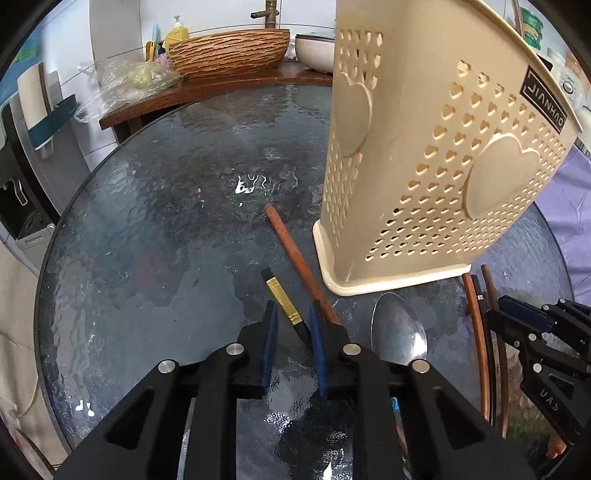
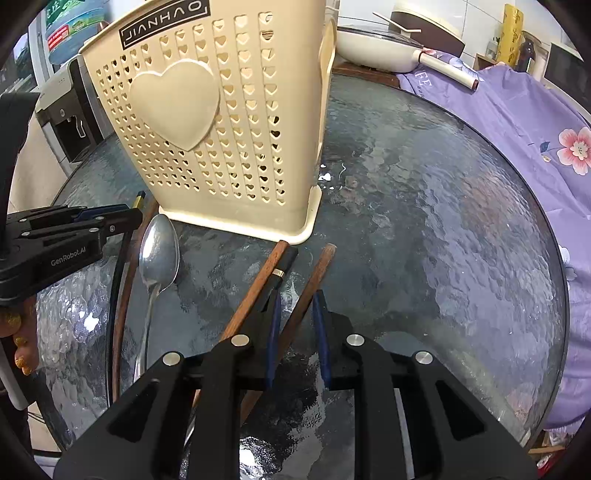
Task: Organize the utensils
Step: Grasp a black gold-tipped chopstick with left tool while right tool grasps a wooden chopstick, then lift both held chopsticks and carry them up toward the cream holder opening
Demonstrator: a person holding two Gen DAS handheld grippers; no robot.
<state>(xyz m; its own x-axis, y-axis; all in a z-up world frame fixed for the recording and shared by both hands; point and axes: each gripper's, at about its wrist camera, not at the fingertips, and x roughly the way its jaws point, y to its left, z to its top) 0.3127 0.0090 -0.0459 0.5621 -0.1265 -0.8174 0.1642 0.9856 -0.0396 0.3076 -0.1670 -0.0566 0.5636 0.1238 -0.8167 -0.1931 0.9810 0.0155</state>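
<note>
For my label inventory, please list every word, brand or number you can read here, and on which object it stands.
"JIANHAO": black label on the beige utensil holder.
"GenRobot.AI": side of the left tool.
"UAS": side of the right tool, partly cut.
"FE": purple floral cloth, fragment only.
Bottle and poster labels behind: too blurred.

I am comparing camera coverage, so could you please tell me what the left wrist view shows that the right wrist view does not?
Only the left wrist view shows the woven basket and the yellow soap bottle on the wooden shelf. Only the right wrist view shows the purple floral cloth. Both show the cream utensil holder, the metal spoon, the gold-banded black chopstick between the left gripper's fingers, and the glass table.
</note>
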